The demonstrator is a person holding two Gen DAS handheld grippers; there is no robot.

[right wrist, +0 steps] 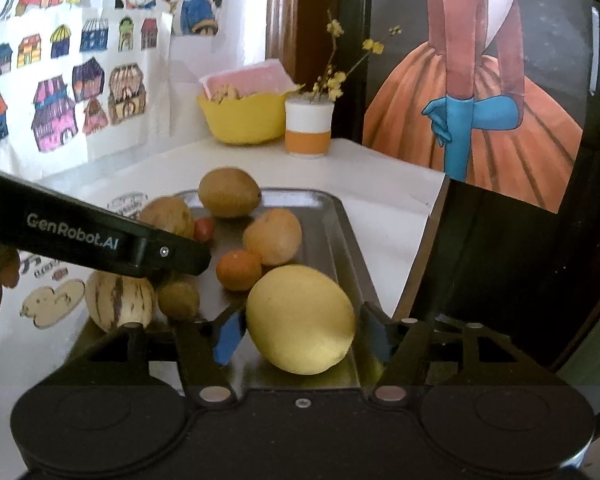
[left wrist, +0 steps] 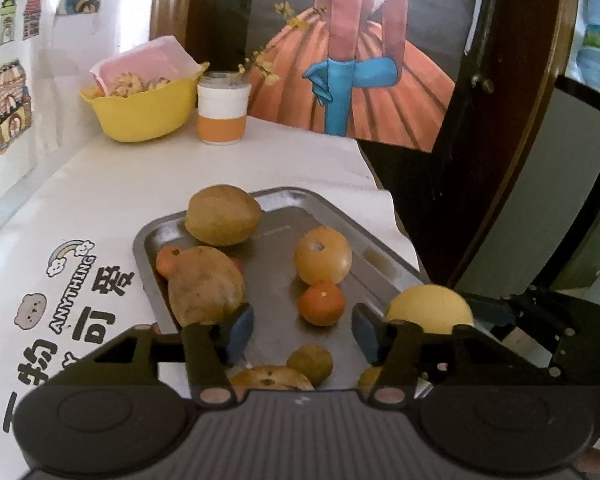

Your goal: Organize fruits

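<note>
Fruit on metal tray (left wrist: 284, 200): 8 counted across both views; 1 large yellow lemon-shaped fruit (right wrist: 300, 320), smooth matt skin, ovoid with a small nipple at one end; 2 brown kiwi-like ovals, far one (left wrist: 223, 215) dull and fuzzy, near-left one (left wrist: 206, 285) mottled; 1 pale orange fruit (left wrist: 323, 255), round, dimpled; 1 small deep-orange mandarin (left wrist: 321, 303) touching it; 1 small olive-brown round fruit (left wrist: 310, 364); 1 cream striped melon-like fruit (right wrist: 119, 304), purple streaks; 1 small red-orange fruit (left wrist: 168, 261), mostly hidden behind the mottled one.

Tray: rectangular, rounded corners, brushed grey steel, on a white printed cloth (left wrist: 100, 208).

Background: 1 yellow plastic bowl (left wrist: 144, 114) with biscuits; 1 white-and-orange cup (left wrist: 221, 114) holding a yellow-flowered sprig.

Right gripper (right wrist: 298, 334): blue pads on either side of the yellow fruit at the tray's near right edge; pads at its flanks, firm contact not certain.

Left gripper (left wrist: 302, 334): jaws wide, nothing between; above the near end of the tray, mandarin just ahead.
</note>
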